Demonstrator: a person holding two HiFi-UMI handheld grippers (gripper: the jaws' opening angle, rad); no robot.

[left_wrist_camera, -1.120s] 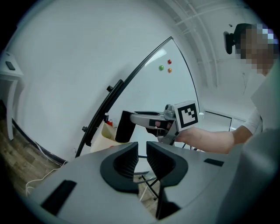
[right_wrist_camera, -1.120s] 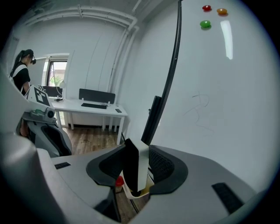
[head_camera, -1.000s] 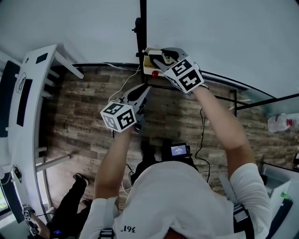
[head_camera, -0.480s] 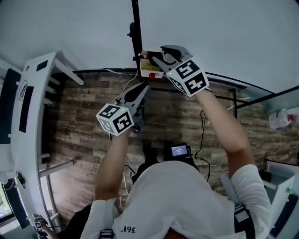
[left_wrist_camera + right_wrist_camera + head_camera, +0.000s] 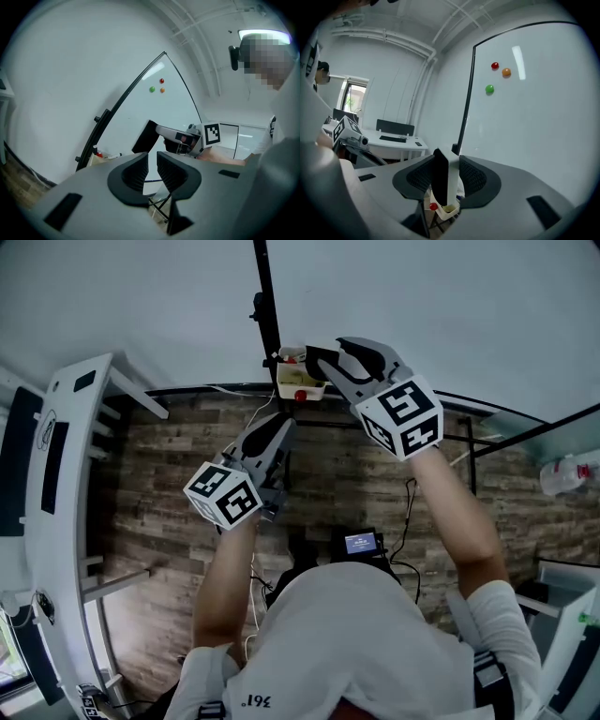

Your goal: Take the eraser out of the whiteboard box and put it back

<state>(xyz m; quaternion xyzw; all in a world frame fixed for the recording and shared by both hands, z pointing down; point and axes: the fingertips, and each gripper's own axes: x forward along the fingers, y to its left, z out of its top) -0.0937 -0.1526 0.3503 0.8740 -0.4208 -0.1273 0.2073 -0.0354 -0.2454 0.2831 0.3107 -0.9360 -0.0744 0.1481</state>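
**Q:** Where's the eraser (image 5: 449,178)?
**A:** Gripped upright in the right gripper (image 5: 330,360). Its body keeps the jaws wide. It sits just over the whiteboard box (image 5: 298,382); I can't tell if its lower end clears the rim.

**Q:** Why edge-on?
**A:** Probably so it slots back into the narrow box, which hangs at the whiteboard (image 5: 534,117) frame.

**Q:** Left gripper (image 5: 152,171)?
**A:** Jaws narrowly apart, nothing between them. It is held lower and aside, likely to keep out of the way.
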